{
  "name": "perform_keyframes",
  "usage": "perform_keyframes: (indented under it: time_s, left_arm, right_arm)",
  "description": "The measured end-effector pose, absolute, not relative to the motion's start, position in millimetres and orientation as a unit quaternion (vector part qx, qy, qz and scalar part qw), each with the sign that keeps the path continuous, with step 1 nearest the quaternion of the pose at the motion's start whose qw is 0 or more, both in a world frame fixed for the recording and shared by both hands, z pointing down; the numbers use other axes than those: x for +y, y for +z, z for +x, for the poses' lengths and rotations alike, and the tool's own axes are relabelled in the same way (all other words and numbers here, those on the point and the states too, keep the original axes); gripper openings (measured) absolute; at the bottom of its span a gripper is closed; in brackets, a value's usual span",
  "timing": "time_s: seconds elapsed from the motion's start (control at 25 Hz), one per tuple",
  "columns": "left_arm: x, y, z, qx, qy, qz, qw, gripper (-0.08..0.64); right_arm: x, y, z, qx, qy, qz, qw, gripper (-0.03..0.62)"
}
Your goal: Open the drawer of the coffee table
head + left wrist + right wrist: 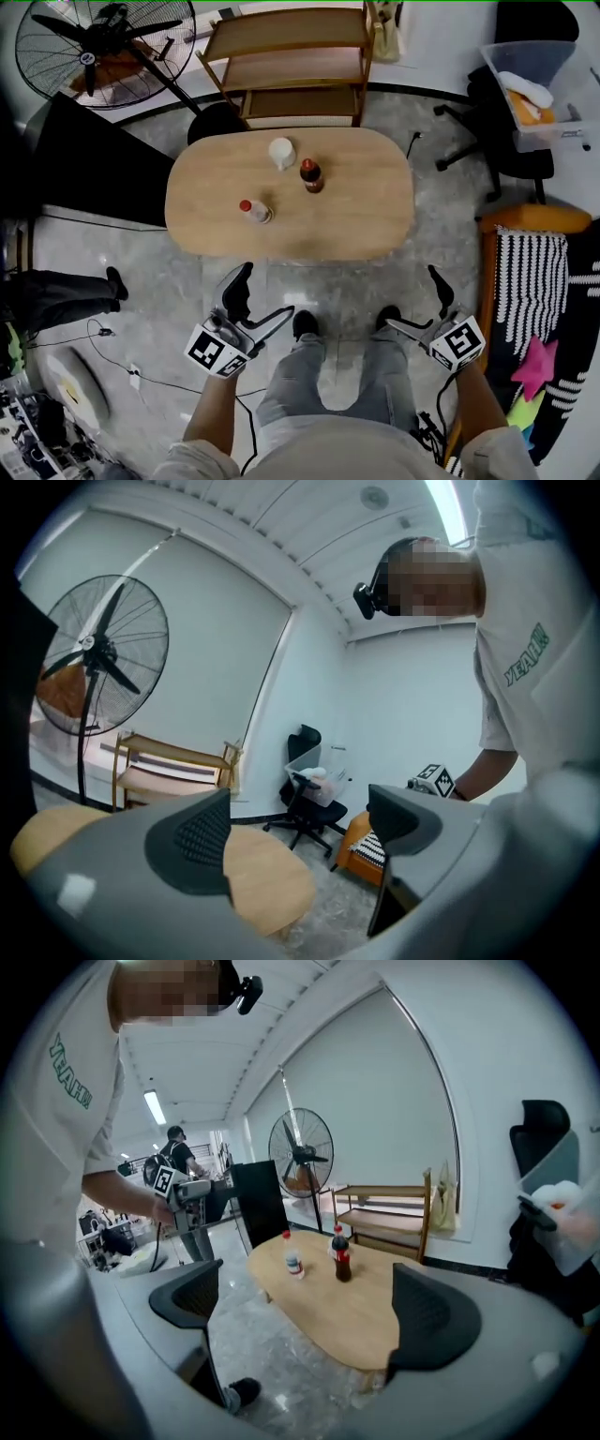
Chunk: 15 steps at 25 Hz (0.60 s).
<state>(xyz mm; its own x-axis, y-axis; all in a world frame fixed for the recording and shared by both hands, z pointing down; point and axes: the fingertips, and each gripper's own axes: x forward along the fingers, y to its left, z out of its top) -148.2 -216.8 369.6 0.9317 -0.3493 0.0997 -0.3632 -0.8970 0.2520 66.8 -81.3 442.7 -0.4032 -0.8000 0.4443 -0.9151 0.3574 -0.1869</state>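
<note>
Wooden worktop of the coffee table (361, 230) is sitting just ahead, its drawer not showing from above; left gripper (262, 297) and right gripper (416, 300) are hanging spread, empty, short of it, probably awaiting the reach.

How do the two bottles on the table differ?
The cola bottle is dark with a red label; the clear bottle is pale. The cola bottle looks taller than the clear bottle. The cola bottle stands near the middle of the table, the clear bottle toward its near left edge. Both stand upright with red caps.
</note>
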Motion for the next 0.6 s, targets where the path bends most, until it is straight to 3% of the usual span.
perform_keyframes:
  time_s: [0.44, 0.6]
  left_arm:
    - [-204.4, 635.4, -183.3, -0.254, 0.08, 0.941, 0.208, 0.465]
    - [-208.3, 720.0, -184.0, -0.267, 0.095, 0.934, 0.216, 0.465]
  right_arm:
    - [-57.6, 704.6, 104.9, -0.797, 0.27, 0.499, 0.209, 0.574]
    - [-67.3, 775.3, 121.4, -0.8, 0.258, 0.497, 0.216, 0.532]
